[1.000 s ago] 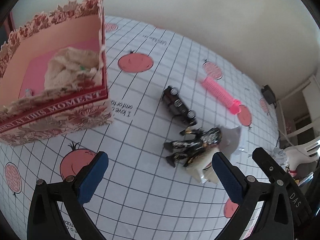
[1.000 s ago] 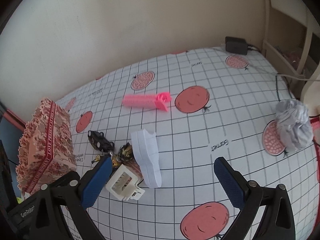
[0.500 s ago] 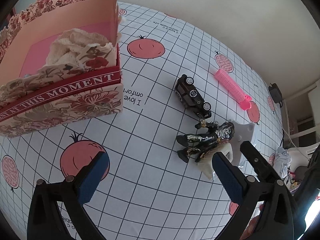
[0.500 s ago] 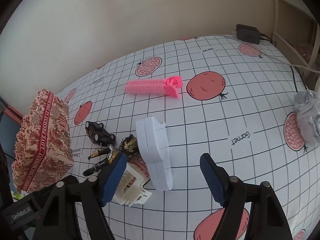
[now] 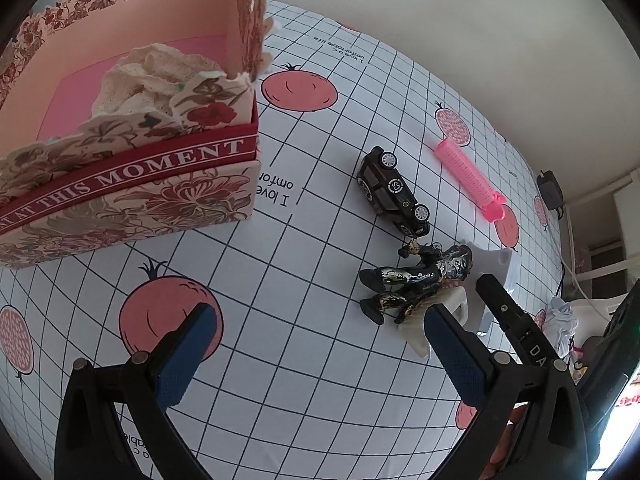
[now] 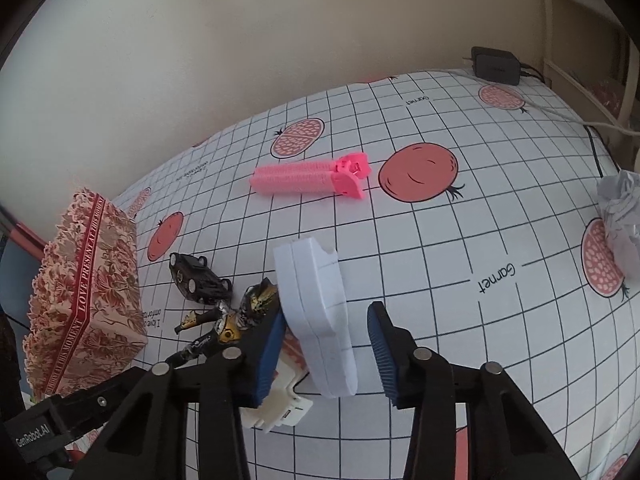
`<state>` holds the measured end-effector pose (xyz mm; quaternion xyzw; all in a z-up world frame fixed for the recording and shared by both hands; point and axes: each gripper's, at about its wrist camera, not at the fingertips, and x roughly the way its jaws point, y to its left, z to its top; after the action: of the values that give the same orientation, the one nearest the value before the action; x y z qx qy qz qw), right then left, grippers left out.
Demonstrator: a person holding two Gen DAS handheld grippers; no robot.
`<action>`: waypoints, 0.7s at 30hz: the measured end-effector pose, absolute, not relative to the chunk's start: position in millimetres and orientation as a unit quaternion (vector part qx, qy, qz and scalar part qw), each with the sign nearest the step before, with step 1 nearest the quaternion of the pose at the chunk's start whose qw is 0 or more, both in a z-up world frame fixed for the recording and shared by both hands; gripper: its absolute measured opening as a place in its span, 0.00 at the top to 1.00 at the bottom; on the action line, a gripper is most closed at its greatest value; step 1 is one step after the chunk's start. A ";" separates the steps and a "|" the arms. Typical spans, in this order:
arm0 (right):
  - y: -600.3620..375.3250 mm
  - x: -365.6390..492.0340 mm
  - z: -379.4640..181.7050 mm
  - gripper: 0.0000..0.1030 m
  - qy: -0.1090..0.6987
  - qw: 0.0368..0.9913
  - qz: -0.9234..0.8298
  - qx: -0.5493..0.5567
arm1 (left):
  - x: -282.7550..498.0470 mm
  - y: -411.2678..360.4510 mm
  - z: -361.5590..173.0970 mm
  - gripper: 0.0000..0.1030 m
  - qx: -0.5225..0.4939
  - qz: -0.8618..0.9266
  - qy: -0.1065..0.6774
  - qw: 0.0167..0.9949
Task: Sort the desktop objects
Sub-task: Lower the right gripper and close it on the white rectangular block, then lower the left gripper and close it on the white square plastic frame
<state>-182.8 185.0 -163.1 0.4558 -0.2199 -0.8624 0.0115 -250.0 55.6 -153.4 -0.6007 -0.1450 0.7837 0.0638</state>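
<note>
1. Left wrist view: the left gripper (image 5: 316, 344) hangs wide open over the white grid-printed tablecloth (image 5: 280, 280) and holds nothing; only cloth lies between its blue pads.
2. At ten o'clock stands one floral cardboard gift box (image 5: 132, 184) with a red band, open on top, with one cream lace cloth (image 5: 152, 76) inside.
3. Toward two o'clock lie one small black toy car (image 5: 394, 192), one black-and-gold action figure (image 5: 416, 280) just below it, and one pink ribbed hair-roller clip (image 5: 470, 176) farther off.
4. One cream plastic part (image 5: 420, 328) pokes out under the figure, just beside the right-hand pad.
5. Right wrist view: the jaws of the right gripper (image 6: 326, 350) are closing around one white foam block (image 6: 320, 312), flat, thick and curved at its edges, with a notch at its far end.
6. The block stands tilted on edge at the centre. The left pad is at or against its face; the right pad is still apart from it.
7. At three o'clock sits one crumpled white paper ball (image 6: 622, 220); at one o'clock, one black power adapter (image 6: 496, 65).
</note>
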 end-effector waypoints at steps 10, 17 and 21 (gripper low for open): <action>183.6 -184.7 -168.7 0.69 -0.227 0.006 -0.861 0.455 | -249.6 57.6 -153.5 0.00 -0.601 0.785 -0.138 0.063; 184.1 -184.3 -168.3 0.72 -0.225 -0.001 -0.862 0.454 | -249.9 58.9 -153.4 0.00 -0.600 0.785 -0.138 0.070; 186.6 -183.8 -167.3 0.77 -0.230 -0.008 -0.861 0.453 | -249.0 62.4 -153.0 0.00 -0.599 0.785 -0.139 0.077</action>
<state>-183.8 186.6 -167.3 0.4528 -0.2302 -0.8613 -0.0076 -249.0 62.4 -153.0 -0.5990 -0.1385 0.7848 0.0774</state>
